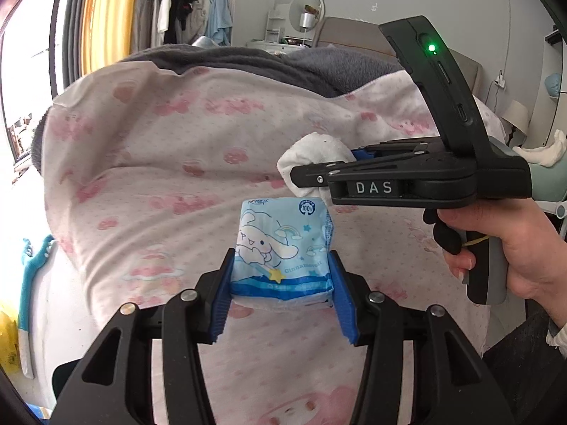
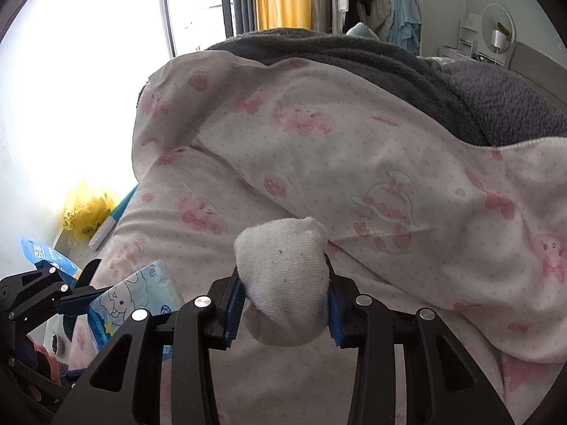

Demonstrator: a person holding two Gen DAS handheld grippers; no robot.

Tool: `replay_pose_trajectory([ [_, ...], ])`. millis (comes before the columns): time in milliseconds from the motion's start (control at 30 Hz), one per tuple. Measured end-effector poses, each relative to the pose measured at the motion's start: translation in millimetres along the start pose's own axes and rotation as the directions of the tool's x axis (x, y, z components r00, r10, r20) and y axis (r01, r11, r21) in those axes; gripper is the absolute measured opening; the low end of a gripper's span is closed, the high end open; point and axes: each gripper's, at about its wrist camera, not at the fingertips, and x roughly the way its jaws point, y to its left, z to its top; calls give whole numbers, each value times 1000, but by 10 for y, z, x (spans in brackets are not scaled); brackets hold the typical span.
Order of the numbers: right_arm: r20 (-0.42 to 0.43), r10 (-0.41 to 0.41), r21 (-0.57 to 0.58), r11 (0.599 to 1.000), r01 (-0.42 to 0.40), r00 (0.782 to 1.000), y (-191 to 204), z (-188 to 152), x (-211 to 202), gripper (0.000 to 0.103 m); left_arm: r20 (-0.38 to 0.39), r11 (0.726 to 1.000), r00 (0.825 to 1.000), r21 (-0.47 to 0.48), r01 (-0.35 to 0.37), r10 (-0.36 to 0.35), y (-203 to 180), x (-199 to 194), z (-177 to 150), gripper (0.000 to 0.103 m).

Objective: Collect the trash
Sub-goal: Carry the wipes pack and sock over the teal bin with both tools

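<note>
Gripping tissue pack (image 1: 281,251) in left claw (image 1: 281,290), balled sock (image 2: 283,276) clamped in right claw (image 2: 285,301)

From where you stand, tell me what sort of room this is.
Most likely a bedroom: a bed under a pink-printed duvet and grey blanket, clothes on a rack, and a round vanity mirror.

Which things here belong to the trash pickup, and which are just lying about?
Job:
- blue cartoon-printed tissue packet, clamped in left gripper
- white balled-up cloth wad, clamped in right gripper

Lying about:
- pink-patterned quilt
- grey fleece blanket
- yellow plastic bag
- hanging clothes
</note>
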Motion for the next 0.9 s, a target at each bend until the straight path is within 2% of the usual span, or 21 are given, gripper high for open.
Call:
replay_pose_trajectory([
  [267,35,32,-12,999,-31,999,292,148,-39,40,15,998,998,-33,-58,58,244,-264,-60,53],
  [533,44,67,-45,997,-65,997,683,233,-1,40,5,983,990,-126,-136,138,550,-458,-178,53],
  [900,50,131,-90,988,-126,990,1211,321,116,40,-18,949,967,-189,-253,255,980,-731,-348,53],
])
